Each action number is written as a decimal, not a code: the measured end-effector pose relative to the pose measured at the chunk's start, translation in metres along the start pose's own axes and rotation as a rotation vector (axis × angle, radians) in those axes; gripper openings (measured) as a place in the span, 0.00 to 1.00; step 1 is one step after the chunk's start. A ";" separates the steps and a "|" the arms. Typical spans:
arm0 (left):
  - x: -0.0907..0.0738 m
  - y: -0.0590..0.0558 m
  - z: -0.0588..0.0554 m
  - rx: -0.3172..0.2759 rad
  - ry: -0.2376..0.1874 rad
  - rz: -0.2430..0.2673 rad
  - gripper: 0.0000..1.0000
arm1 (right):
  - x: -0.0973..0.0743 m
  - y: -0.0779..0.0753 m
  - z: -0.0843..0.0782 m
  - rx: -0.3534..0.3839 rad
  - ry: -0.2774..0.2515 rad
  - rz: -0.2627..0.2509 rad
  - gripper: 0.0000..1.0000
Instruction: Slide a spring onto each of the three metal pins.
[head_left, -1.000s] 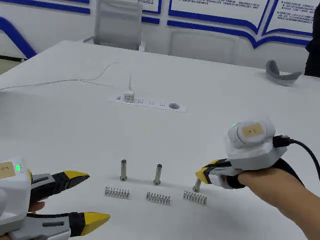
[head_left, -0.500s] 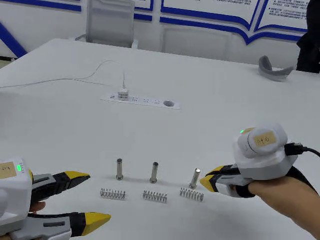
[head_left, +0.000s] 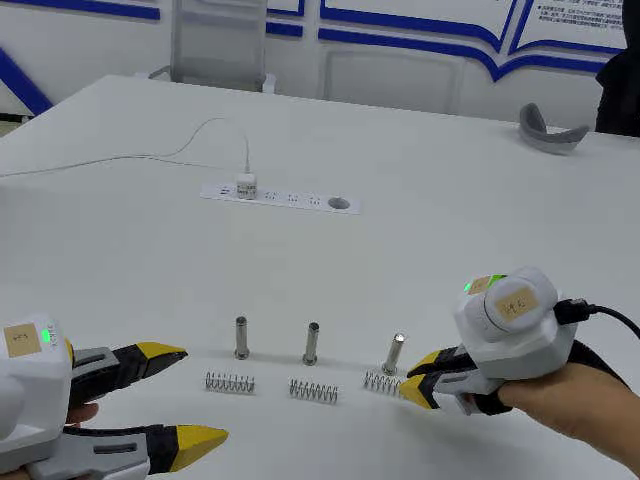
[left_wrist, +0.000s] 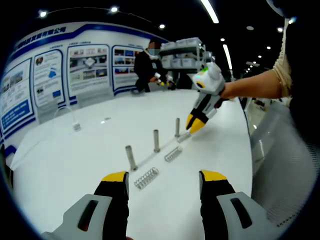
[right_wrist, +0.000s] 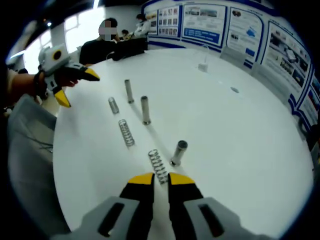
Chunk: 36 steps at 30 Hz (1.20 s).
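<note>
Right claw (right_wrist: 160, 179): I bracket the rightmost spring's (right_wrist: 157, 162) outer end, beside its pin (right_wrist: 178, 152), for pickup; whether it grips, I cannot tell.
Left claw (left_wrist: 163, 176): wide open, standing by.
Other springs (head_left: 313, 391): on the tabletop (head_left: 420, 240), unthreaded.

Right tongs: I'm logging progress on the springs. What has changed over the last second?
The right tongs drew back from the rightmost pin and came down to the rightmost spring. Their tips now flank its end, though a grip is unclear. The left tongs stayed open and in place. The other pins and other springs have not moved; no spring is on a pin.
</note>
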<state>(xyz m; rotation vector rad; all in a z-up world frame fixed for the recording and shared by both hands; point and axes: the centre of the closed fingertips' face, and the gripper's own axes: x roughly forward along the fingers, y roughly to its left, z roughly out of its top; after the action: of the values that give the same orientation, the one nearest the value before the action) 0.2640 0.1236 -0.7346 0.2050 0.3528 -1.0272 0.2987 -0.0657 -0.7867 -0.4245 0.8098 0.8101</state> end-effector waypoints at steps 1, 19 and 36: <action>0.000 0.000 0.000 0.000 0.001 0.001 0.58 | 0.001 -0.001 -0.001 -0.004 0.006 0.001 0.12; -0.005 -0.004 -0.002 -0.010 0.005 0.021 0.57 | 0.016 0.002 -0.012 -0.092 0.102 0.073 0.12; 0.004 -0.019 0.000 -0.004 0.007 -0.002 0.56 | 0.006 0.010 -0.007 -0.098 0.092 0.097 0.12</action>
<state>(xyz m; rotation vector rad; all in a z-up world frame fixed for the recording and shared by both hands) 0.2498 0.1105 -0.7363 0.2054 0.3615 -1.0277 0.2905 -0.0610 -0.7965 -0.5154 0.8840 0.9288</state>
